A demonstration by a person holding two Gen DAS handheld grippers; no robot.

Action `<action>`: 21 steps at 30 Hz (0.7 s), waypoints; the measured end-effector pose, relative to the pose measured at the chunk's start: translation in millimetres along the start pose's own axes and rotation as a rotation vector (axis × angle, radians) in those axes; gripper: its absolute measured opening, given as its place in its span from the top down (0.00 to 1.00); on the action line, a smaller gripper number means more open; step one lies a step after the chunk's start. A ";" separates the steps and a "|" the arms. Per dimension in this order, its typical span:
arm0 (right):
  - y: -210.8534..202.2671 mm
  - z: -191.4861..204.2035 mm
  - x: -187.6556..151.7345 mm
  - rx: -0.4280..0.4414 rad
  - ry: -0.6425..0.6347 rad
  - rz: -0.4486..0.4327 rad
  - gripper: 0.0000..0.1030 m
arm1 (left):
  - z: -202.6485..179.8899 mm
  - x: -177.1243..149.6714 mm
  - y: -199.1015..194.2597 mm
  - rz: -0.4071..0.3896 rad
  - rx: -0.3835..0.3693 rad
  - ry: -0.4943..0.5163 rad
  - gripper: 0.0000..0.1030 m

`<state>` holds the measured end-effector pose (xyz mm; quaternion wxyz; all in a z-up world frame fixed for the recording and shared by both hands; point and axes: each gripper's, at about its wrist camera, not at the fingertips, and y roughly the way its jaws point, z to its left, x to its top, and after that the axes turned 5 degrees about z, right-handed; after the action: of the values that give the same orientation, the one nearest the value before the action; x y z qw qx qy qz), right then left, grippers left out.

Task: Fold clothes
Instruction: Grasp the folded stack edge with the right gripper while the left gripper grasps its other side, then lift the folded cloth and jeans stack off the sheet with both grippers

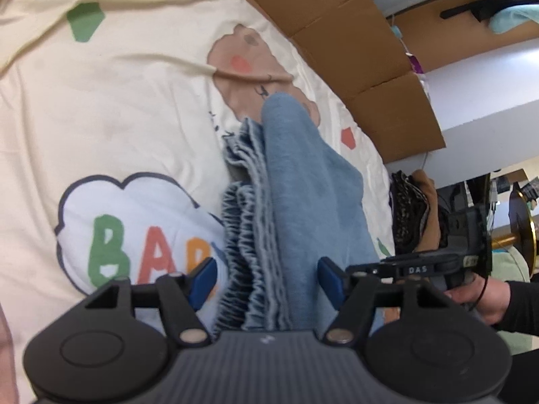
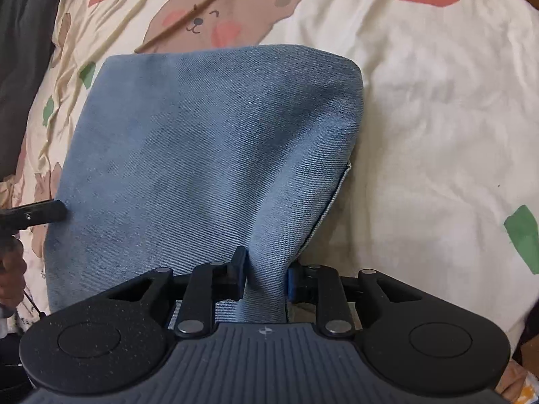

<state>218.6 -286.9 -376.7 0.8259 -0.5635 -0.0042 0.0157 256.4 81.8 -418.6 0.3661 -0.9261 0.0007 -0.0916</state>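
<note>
The folded denim garment point(image 2: 202, 155) is light blue, with a fine diagonal twill weave, and it lies on a bed under a cream bedsheet point(image 2: 438, 118) with printed bears, green and red patches and a cloud with coloured letters. The sheet is soft and wrinkled. In the left wrist view the garment shows a gathered elastic waistband point(image 1: 242, 235) with many small pleats along its side, and a smooth rounded fold at the far end.

The far edge of the bed meets brown cardboard panels point(image 1: 363, 50). At the bed's right edge, in the left wrist view, a pile of dark and brown clothes point(image 1: 417, 208) lies. On the sheet to the right of the garment, in the right wrist view, there is much bare room; at the left, dark cloth point(image 2: 23, 67) lies near.

The left gripper point(image 1: 267, 277) has its fingers wide apart, one on each side of the thick waistband end, and the blue pads point(image 1: 328, 274) do not press it. The right gripper point(image 2: 266, 277) has its fingers narrow, pinching a raised ridge of denim at the near edge of the garment, so that the cloth rises between them. A hand point(image 1: 478, 303) in a dark sleeve holds the right gripper's handle.
</note>
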 end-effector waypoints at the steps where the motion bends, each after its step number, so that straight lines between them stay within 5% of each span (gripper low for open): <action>1: 0.2 -1.7 -0.6 0.007 0.003 -0.001 0.77 | 2.5 0.9 2.1 -0.003 -0.011 -0.010 0.34; 21: 6.3 -36.1 -21.5 0.225 0.073 -0.120 0.60 | 10.7 28.3 51.5 0.105 -0.101 -0.004 0.24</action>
<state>197.9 -318.9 -395.5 0.8831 -0.4661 -0.0061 -0.0536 289.4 49.4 -456.4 0.3231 -0.9422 0.0532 -0.0704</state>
